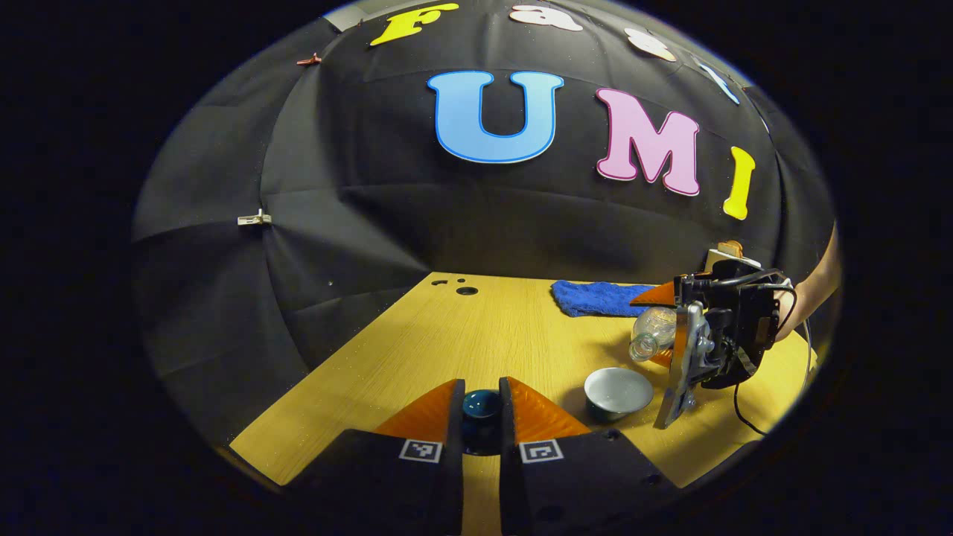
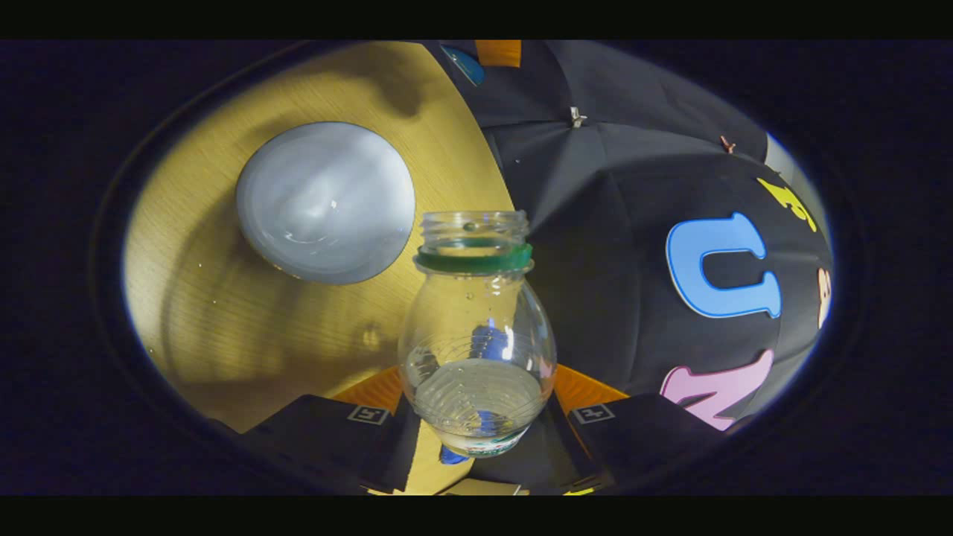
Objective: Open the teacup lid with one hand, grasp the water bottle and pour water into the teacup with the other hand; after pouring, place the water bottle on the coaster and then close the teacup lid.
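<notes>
Mid-pour: right claw clamped on tilted water bottle, mouth beside open teacup on the table. Left claw pinching the dark lid aside. Next, likely: tipping further, mouth over the cup.

Your left hand-held gripper sits at the near edge of the surface with the teacup lid between its fingers, the teacup just to its right. Your right hand-held gripper holds the water bottle tilted above and behind the teacup. A towel lies at the far edge, behind the bottle.
</notes>
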A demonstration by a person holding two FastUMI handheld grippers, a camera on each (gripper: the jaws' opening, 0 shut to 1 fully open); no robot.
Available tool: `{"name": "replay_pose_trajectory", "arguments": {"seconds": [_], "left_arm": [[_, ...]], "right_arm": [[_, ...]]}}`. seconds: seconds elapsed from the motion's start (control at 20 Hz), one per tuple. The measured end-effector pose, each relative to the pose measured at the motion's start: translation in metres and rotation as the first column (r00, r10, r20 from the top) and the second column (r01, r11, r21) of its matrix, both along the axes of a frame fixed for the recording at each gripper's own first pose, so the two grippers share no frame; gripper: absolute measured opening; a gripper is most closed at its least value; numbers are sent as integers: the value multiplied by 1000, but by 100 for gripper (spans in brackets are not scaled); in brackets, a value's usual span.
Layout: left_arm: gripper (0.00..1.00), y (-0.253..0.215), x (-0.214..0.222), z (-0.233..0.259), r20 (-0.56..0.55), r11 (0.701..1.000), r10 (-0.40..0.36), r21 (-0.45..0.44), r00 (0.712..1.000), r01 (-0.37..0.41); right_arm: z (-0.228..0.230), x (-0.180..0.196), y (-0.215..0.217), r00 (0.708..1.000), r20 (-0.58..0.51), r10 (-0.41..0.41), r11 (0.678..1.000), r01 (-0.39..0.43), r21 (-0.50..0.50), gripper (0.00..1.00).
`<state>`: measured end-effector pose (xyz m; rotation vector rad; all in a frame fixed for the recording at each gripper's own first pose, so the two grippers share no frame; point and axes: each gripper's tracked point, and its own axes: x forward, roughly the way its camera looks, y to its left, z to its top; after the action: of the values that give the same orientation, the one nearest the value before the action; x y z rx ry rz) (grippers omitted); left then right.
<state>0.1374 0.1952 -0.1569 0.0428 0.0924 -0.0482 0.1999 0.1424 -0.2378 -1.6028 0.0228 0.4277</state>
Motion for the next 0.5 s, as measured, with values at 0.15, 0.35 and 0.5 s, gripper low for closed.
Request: {"name": "replay_pose_trajectory", "arguments": {"seconds": [0.15,0.35,0.5], "left_arm": [[24,1,-3,0,0,1000,3,-6,1000,-3],[23,6,-5,4,17,1000,25,0,1000,-25],[24,9,-5,2,12,999,39,-21,999,-38]], "right_arm": [[0,-4,2,1000,13,28,998,-27,-52,73],[-2,-3,1,999,16,33,996,-31,-85,73],[-3,-4,0,999,21,43,993,-40,-113,73]]}}
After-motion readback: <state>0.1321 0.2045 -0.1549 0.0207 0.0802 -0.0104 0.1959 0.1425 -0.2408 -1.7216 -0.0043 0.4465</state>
